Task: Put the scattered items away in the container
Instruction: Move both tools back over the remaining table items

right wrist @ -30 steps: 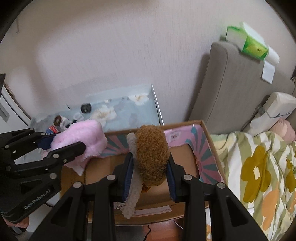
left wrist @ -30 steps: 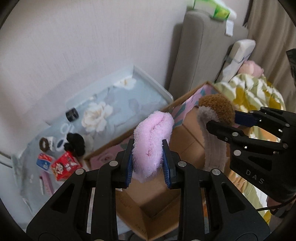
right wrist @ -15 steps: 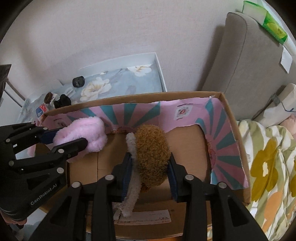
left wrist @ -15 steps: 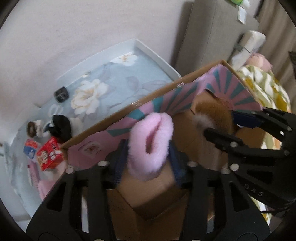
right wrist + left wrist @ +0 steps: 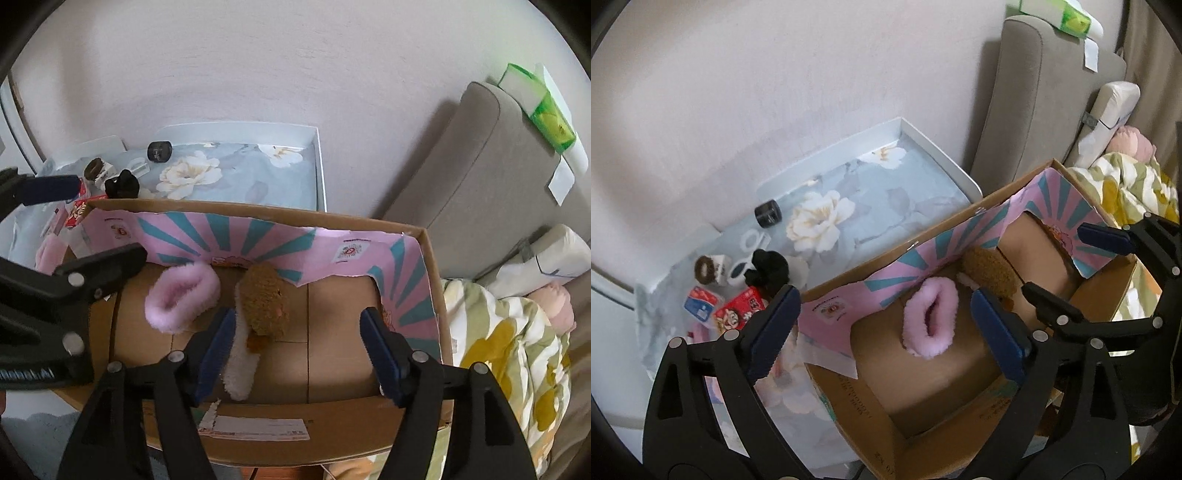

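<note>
Both claws opening, empty, over cardboard box (image 5: pixel 258 212) beside floral tray (image 5: pixel 938 158), grey sofa (image 5: pixel 480 155).

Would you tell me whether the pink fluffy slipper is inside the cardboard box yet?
Inside. The pink slipper lies on the floor of the cardboard box, beside the brown slipper, free of any pads.

Box floor (image 5: pixel 332 354) bare right of brown slipper (image 5: pixel 264 306), pink slipper (image 5: pixel 181 297) crowding left
</note>
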Demonstrator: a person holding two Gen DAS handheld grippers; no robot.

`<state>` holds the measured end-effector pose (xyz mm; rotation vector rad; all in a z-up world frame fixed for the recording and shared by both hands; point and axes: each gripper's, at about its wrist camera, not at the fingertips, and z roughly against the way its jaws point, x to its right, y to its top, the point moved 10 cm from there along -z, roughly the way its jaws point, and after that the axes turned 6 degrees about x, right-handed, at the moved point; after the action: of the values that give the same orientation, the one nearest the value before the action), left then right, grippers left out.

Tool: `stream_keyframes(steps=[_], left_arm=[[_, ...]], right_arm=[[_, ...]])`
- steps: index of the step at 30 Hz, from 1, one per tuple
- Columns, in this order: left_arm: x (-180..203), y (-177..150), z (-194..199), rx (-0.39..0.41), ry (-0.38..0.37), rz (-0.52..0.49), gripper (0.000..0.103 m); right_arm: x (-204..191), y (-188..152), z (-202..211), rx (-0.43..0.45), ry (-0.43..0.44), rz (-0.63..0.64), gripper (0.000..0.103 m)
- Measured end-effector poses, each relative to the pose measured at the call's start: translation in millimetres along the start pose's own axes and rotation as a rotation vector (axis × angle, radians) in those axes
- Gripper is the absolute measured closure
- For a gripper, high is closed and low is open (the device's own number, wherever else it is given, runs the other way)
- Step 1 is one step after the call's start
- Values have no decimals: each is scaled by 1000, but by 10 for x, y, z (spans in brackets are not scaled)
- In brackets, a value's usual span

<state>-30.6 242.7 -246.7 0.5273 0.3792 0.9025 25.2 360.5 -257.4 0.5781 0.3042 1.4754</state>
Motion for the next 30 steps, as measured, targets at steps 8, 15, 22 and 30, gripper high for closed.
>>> stream_keyframes(steps=[8, 15, 22, 30], left_arm=[[-48, 38, 160, 33, 21, -13, 9], [-257, 56, 343, 66, 46, 9, 9], [-779, 42, 653, 98, 91, 89, 9], [-1797, -152, 1156, 151, 182, 221, 9]], right_arm=[[24, 62, 84, 21, -9, -13, 37], [9, 181, 228, 55, -23, -12, 37], [-171, 359, 356, 96, -10, 5, 37], [-660, 674, 626, 176, 56, 49, 37]])
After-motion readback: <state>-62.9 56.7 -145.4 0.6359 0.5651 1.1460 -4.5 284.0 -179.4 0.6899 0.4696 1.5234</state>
